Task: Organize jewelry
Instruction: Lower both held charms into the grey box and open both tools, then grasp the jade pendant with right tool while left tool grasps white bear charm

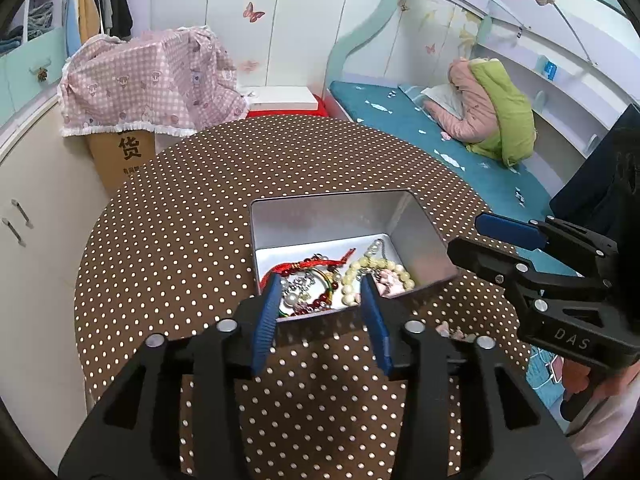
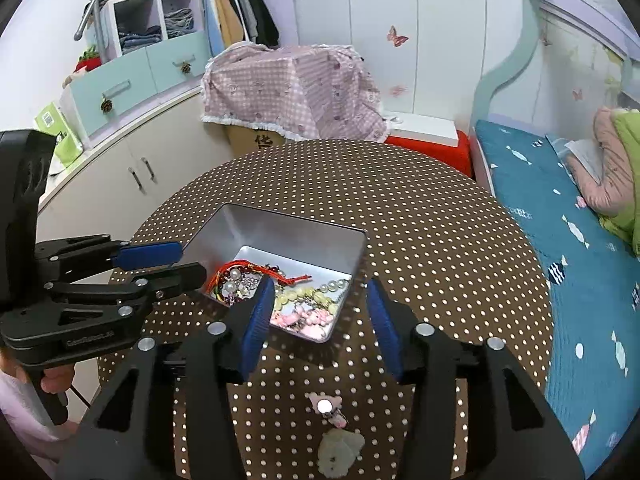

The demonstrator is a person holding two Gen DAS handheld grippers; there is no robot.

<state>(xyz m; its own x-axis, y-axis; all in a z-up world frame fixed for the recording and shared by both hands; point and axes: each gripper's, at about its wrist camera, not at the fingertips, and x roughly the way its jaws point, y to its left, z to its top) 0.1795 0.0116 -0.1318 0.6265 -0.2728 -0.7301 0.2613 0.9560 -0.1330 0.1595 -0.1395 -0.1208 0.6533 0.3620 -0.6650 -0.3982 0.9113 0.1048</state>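
A silver metal tin (image 1: 424,236) (image 2: 240,224) stands on the round polka-dot table (image 1: 168,240) (image 2: 440,240). It holds a red cord bracelet (image 1: 316,264) (image 2: 256,268), a cream bead bracelet (image 1: 352,280) (image 2: 312,292), pearls and pink charms (image 2: 304,320). My left gripper (image 1: 322,300) is open and empty at the tin's near edge. My right gripper (image 2: 320,312) is open and empty over the tin's near right corner. A pink and pale green charm piece (image 2: 334,432) lies on the table below the right gripper; part of it shows in the left wrist view (image 1: 452,330).
A box under a pink checked cloth (image 1: 148,84) (image 2: 292,88) stands behind the table. White cupboards (image 1: 24,216) (image 2: 120,168) run along the left. A bed with a teal sheet (image 1: 420,128) (image 2: 580,264) lies to the right, with pink and green bedding (image 1: 492,108).
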